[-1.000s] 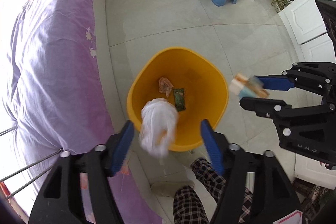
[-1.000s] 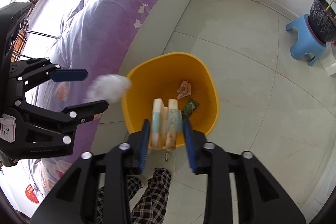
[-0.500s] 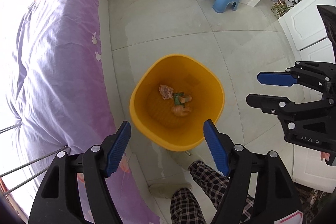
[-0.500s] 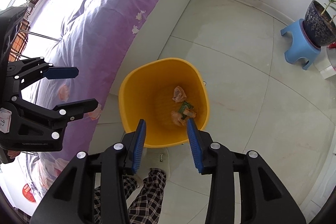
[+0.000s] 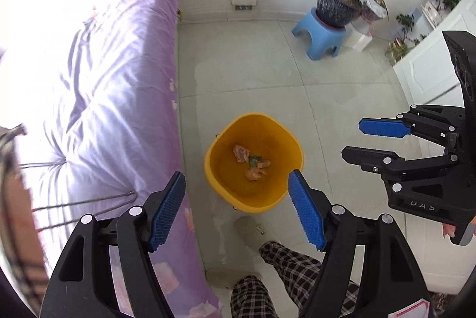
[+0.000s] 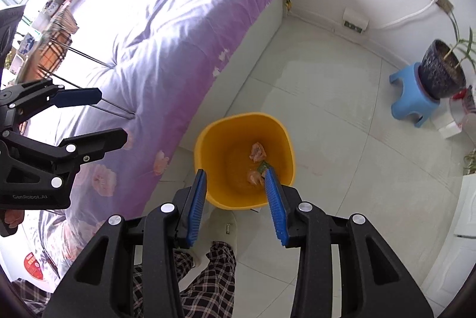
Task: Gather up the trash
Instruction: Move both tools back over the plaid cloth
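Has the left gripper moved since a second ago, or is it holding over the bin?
Yes. The left gripper has risen away from the yellow bin, which now looks much smaller between its open, empty fingers, and more wall shows beyond.

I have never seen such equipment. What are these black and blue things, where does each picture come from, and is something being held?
They are two hand-held grasping tools; a person carries one in each hand. Each picture comes from a camera mounted on one tool, looking along its fingers. In the left camera's view, the left tool is at the bottom and the right tool at the side; the right tool fills the other view. Both are open and hold nothing. On the floor beside the bed stands a yellow bin with trash inside.
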Tool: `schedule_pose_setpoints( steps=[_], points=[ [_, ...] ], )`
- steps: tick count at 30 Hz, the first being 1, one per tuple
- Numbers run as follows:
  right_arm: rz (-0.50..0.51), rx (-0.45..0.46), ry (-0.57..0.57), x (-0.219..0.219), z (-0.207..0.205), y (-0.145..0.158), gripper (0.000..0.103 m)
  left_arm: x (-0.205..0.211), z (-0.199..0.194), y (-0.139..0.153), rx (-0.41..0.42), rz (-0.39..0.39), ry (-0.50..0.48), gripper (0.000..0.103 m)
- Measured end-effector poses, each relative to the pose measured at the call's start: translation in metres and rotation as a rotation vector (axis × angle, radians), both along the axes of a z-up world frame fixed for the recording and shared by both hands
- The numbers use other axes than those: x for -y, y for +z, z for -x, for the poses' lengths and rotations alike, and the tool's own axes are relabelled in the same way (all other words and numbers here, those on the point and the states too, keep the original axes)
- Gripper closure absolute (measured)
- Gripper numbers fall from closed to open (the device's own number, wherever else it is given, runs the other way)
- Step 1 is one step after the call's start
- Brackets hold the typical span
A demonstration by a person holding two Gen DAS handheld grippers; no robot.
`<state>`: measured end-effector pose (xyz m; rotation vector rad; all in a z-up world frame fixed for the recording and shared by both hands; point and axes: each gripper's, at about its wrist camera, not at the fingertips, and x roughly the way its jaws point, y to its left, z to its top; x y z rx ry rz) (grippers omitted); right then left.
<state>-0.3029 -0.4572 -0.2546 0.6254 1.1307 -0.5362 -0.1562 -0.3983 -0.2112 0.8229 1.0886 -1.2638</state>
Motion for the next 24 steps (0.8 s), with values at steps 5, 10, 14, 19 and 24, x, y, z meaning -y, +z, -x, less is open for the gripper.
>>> schedule_pose_setpoints(
  steps=[5, 10, 14, 19, 24],
  points=[
    [0.069, 0.045, 0.063, -0.021, -0.017, 0.052, 0.059, -0.037, -0.020, 0.042, 0.023, 0.057, 0.102, 0.031],
    [0.118, 0.095, 0.168, -0.050, -0.042, 0.094, 0.059, -0.089, -0.041, 0.070, 0.061, 0.093, 0.239, 0.031],
    [0.139, 0.147, 0.259, -0.078, -0.063, 0.120, 0.059, -0.134, -0.057, 0.086, 0.074, 0.108, 0.374, 0.031],
    [0.149, 0.209, 0.380, -0.114, -0.095, 0.147, 0.059, -0.191, -0.074, 0.098, 0.076, 0.122, 0.561, 0.031],
    [0.149, 0.259, 0.495, -0.153, -0.128, 0.166, 0.058, -0.255, -0.090, 0.107, 0.075, 0.137, 0.738, 0.031]
  ],
)
